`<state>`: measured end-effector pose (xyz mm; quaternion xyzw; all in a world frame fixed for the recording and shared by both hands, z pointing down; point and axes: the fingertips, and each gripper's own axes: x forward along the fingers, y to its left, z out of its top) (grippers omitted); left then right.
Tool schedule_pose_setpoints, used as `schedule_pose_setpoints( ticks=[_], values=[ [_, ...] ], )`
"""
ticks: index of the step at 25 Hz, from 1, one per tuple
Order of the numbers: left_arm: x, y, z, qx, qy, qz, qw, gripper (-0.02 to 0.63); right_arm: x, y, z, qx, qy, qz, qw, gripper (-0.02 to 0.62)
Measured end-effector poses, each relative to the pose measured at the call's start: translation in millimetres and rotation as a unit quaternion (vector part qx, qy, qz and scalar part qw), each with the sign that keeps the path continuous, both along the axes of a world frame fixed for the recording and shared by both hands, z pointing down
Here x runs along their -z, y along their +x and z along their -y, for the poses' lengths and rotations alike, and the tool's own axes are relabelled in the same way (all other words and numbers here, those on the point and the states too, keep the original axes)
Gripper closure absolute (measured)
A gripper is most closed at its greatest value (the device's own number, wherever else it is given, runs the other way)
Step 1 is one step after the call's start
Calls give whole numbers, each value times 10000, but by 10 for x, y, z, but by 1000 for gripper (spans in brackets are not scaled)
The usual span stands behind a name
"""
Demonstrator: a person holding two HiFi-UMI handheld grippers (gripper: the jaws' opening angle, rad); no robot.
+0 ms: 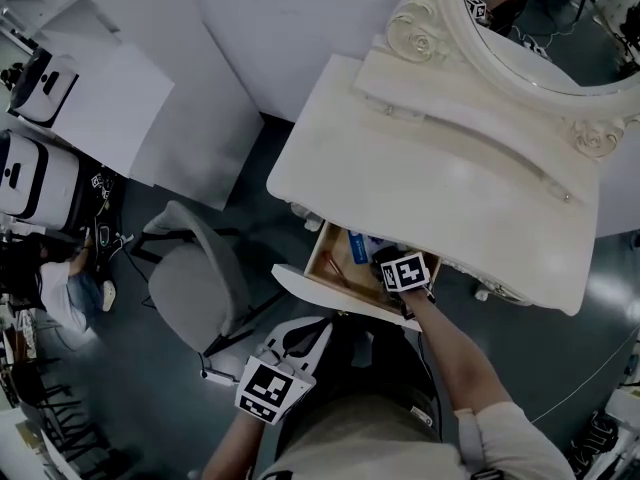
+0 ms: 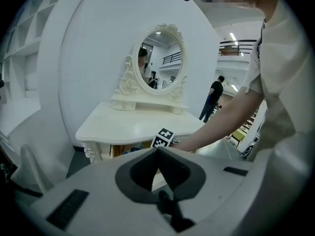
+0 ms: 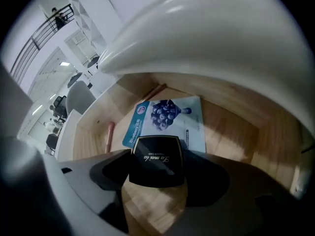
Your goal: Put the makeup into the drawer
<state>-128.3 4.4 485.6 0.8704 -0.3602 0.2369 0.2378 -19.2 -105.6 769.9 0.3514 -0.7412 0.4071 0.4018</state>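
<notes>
A: Right claw (image 3: 156,173)?
B: Clamped on the black compact (image 3: 156,159), down in the open drawer (image 3: 231,132), pointing steeply down.
A: Beneath it?
B: Bare wood right under the tips; blue sachet (image 3: 170,114) just beyond, pink stick (image 3: 109,134) off to its left.
A: Left claw (image 2: 158,157)?
B: Closed, empty, well back from the drawer.
A: Next?
B: Probably a little lower, then release.

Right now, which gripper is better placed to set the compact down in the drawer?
Right. The right gripper is shut on the black compact inside the open drawer, above its wooden floor. The left gripper is shut, empty, back from the dressing table.
</notes>
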Motion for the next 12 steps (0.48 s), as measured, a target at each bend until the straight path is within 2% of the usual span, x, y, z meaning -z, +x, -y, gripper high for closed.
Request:
schedule_pose_setpoints(
  ticks=[6,12],
  values=[
    [51,-62,55,-70,186,-21,9998,551,93,26,126,47,422,-288,9987,279],
    [204,-88,35,-281,471,-244,9982,551,626,-62,-31,-19,787,120,9968,279]
  ],
)
